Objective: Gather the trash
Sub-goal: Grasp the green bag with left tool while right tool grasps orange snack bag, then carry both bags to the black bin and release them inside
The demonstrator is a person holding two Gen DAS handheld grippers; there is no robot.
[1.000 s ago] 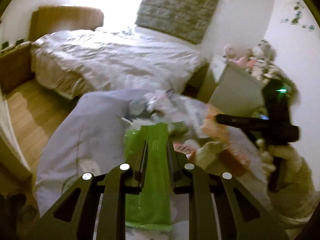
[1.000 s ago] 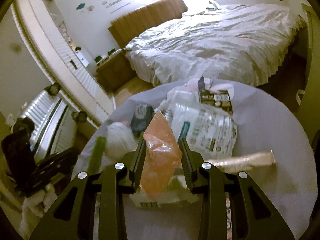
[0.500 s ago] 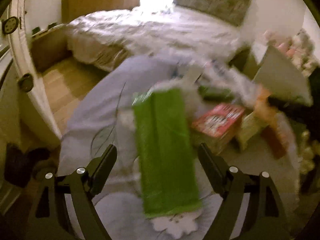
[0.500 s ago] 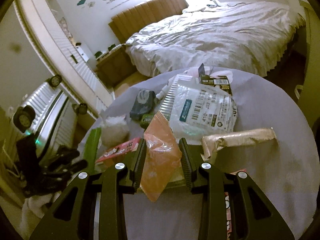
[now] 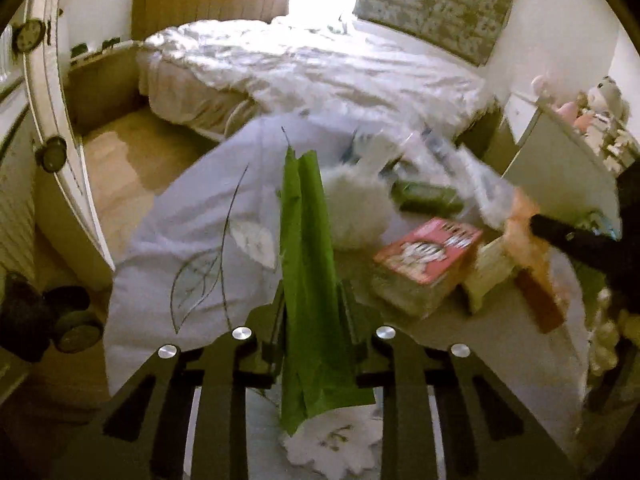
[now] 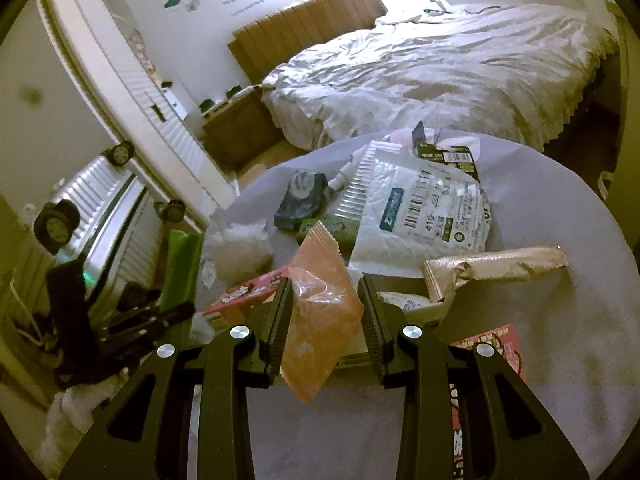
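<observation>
Mid-collection, judging by the load in each hand. Left tongs (image 5: 314,312) clenched on a green wrapper (image 5: 308,264), pinched edge-on and standing upright above the near edge of the round worktop (image 5: 200,216), draped in a pale leaf-print cloth. Right tongs (image 6: 324,308) clamped on an orange plastic packet (image 6: 320,308), lifted just over the clutter.

Still lying on the worktop: a white mailer bag (image 6: 420,216) with barcodes, a crumpled brown paper wrapper (image 6: 496,266) just beside it, a red box (image 5: 428,256), a dark blue packet (image 6: 300,200), a fluffy white wad (image 5: 352,208) near the green wrapper. No bin or trash bag visible in either view.

Next move, as a judgement: carrying both held pieces to wherever the trash goes, letting go there, then returning for the rest. Thin film in both grips, so a risk of slipping or flapping loose on a quick swing; slow, level carrying advisable, clear of the red box and mailer.
</observation>
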